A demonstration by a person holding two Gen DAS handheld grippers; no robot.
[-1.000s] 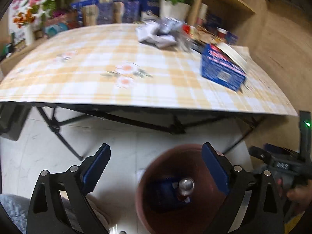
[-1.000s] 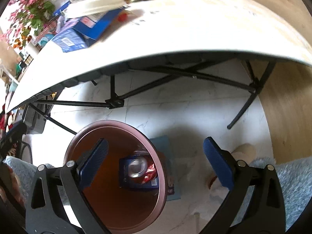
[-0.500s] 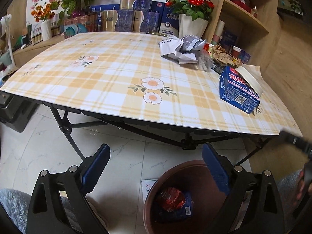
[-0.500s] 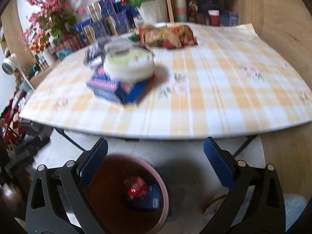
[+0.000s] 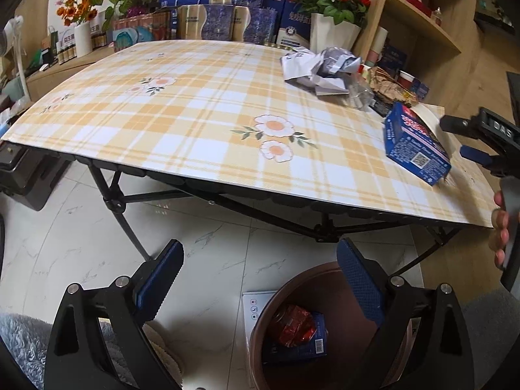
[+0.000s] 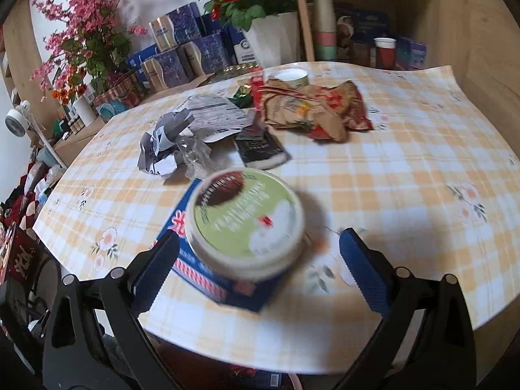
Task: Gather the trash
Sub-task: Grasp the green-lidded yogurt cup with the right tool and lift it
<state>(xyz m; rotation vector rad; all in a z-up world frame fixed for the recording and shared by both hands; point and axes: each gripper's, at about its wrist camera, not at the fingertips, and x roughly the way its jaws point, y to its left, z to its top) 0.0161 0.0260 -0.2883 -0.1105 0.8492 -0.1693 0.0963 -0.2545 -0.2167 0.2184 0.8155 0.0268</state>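
My left gripper [image 5: 260, 276] hangs open over the floor in front of the table, beside a brown bin [image 5: 282, 367] that holds a red wrapper [image 5: 292, 325] and a blue carton. My right gripper [image 6: 258, 266] is open just above the table's near edge, its fingers on either side of a round white tub with a green lid [image 6: 247, 221] resting on a blue box [image 6: 211, 279]. That blue box [image 5: 416, 143] also shows in the left wrist view. Crumpled paper [image 6: 182, 130], a black packet [image 6: 260, 146] and a brown-red wrapper [image 6: 312, 110] lie farther back.
The yellow checked tablecloth [image 5: 195, 120] covers a folding table with black legs. Flower pots [image 5: 328, 9] and blue boxes [image 5: 224, 16] line the back. Wooden shelves [image 5: 422, 16] stand at the right. A hand [image 5: 500, 227] holds the other gripper at the right edge.
Both grippers have risen from above the bin. The right one now points at the tub and blue box on the table; the left has tilted up toward the table.
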